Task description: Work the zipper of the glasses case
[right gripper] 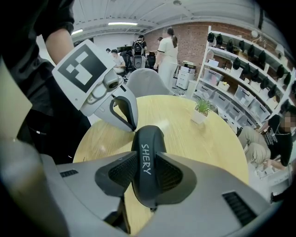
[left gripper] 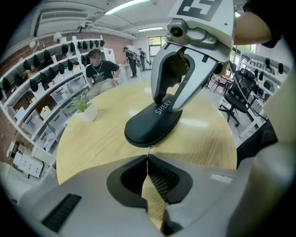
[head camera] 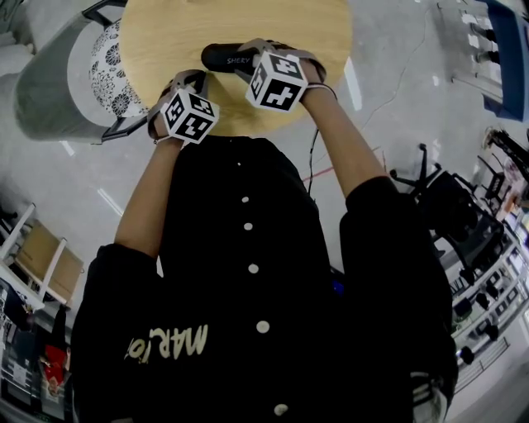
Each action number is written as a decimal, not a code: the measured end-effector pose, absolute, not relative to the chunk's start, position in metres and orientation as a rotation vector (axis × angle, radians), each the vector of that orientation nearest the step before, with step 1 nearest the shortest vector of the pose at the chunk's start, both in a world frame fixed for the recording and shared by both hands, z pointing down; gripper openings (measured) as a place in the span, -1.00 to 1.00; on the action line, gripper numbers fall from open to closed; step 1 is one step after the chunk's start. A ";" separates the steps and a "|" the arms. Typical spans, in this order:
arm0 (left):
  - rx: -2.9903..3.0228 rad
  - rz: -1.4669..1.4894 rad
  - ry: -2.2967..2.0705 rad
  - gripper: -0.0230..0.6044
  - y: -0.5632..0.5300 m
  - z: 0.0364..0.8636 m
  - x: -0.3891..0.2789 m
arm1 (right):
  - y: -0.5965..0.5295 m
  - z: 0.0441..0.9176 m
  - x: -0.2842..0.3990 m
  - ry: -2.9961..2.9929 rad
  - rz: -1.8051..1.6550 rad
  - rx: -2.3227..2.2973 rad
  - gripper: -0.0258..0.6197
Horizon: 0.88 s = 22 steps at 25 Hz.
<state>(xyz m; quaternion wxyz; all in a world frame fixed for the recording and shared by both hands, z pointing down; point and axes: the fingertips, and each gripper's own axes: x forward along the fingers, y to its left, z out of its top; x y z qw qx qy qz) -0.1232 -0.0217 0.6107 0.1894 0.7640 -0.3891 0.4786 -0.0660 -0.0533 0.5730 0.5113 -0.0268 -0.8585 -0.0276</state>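
Nearest the camera, a person (head camera: pixel 248 273) in a black top is leaning over a round wooden table (head camera: pixel 165 49). Toward its near edge, the right gripper (right gripper: pixel 142 172) is clamping the black glasses case (right gripper: pixel 147 139) across its middle, likely steadying it, while the left gripper (left gripper: pixel 148 159), jaws closed, is pinching the tiny zipper pull (left gripper: pixel 149 148), seemingly to draw it.

The glasses case (head camera: pixel 221 56) lies on the bench (head camera: pixel 248 25) near the person's edge. The right hand-held gripper (right gripper: pixel 145 157) clamps across its middle. The left hand-held gripper (left gripper: pixel 148 156) pinches the zipper pull (left gripper: pixel 149 148) at its end. A potted plant (right gripper: pixel 202 111) stands by another edge, well apart.
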 end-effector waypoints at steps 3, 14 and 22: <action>2.157 1.374 -1.075 -0.91 -0.025 0.609 -0.130 | -0.053 0.572 -0.066 -2.066 -0.073 -0.062 -0.52; 2.268 1.553 -0.893 -0.90 -0.042 0.608 -0.145 | -0.053 0.572 -0.065 -2.072 -0.076 -0.071 -0.52; 2.326 1.667 -0.788 -0.89 -0.058 0.610 -0.151 | -0.053 0.575 -0.066 -2.066 -0.087 -0.082 -0.52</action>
